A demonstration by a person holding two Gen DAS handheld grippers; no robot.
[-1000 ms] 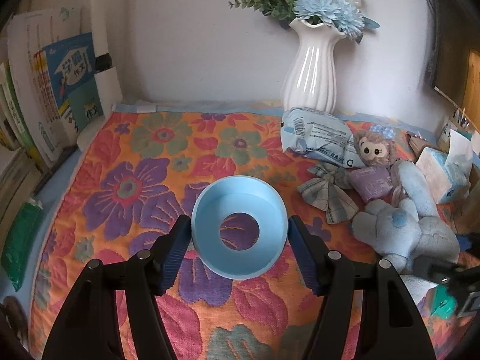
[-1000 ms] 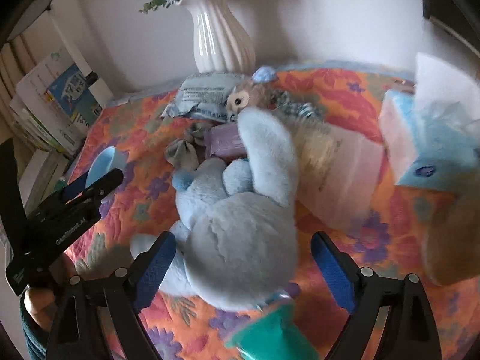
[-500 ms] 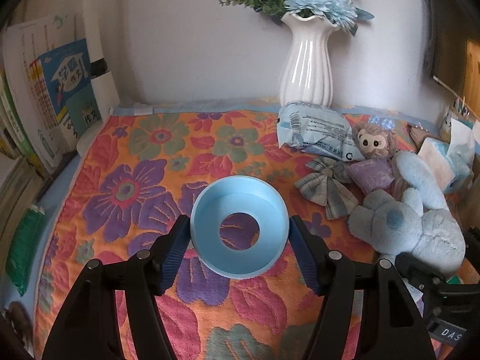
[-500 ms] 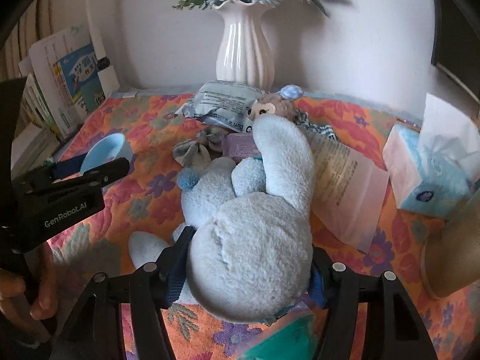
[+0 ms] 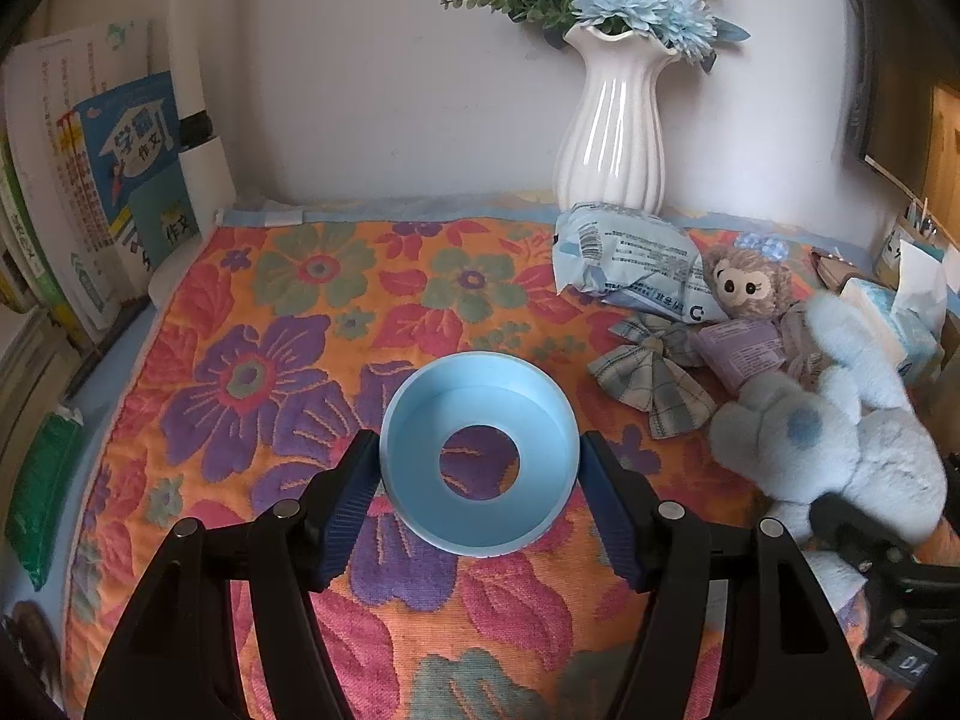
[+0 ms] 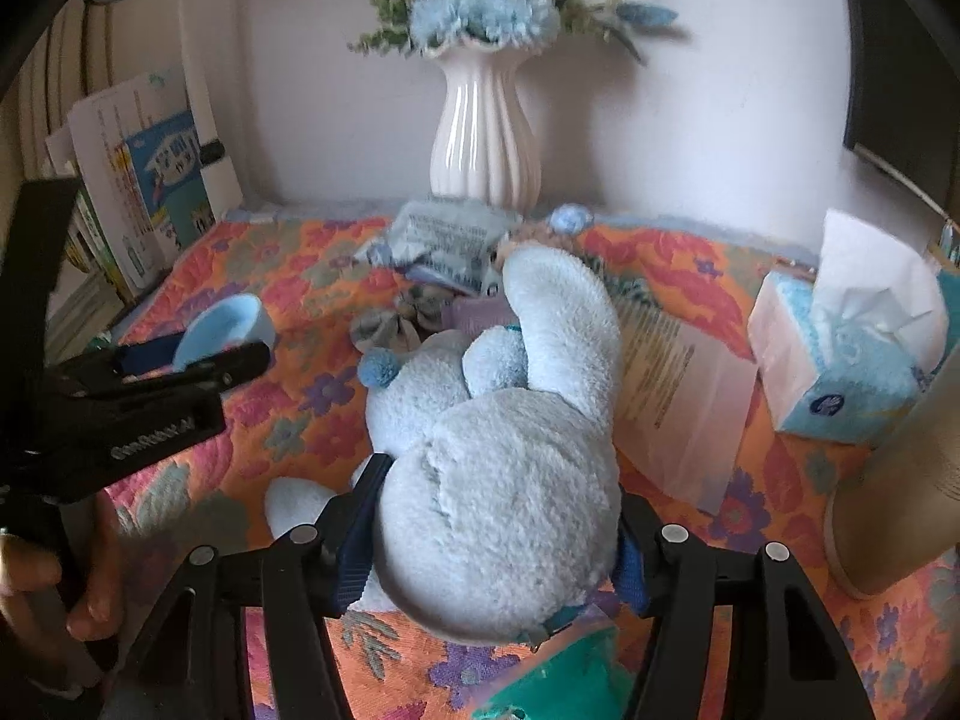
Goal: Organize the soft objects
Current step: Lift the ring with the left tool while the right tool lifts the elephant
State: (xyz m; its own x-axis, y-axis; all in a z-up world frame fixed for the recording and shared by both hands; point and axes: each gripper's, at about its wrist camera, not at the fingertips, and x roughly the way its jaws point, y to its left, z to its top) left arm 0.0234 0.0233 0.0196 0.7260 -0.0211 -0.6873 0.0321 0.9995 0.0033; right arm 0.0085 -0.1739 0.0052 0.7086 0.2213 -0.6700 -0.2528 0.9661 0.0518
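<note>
Right gripper [image 6: 495,531] jaws now clamped on blue plush rabbit [image 6: 498,480], formerly wide apart.

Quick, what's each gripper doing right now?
Left gripper: shut on the blue ring-shaped bowl, pads on both sides.
Right gripper: shut on the light blue plush toy, pads pressed into its body.

Fluffy plush rabbit [image 6: 504,480] — glossy ceramic vase [image 5: 609,132].

A home is suggested by a flowered cloth [image 5: 252,324] spread before a white vase [image 5: 609,138] of flowers, with books [image 5: 90,192] stacked left of the vase and a tissue box [image 6: 840,372] to its right.
</note>
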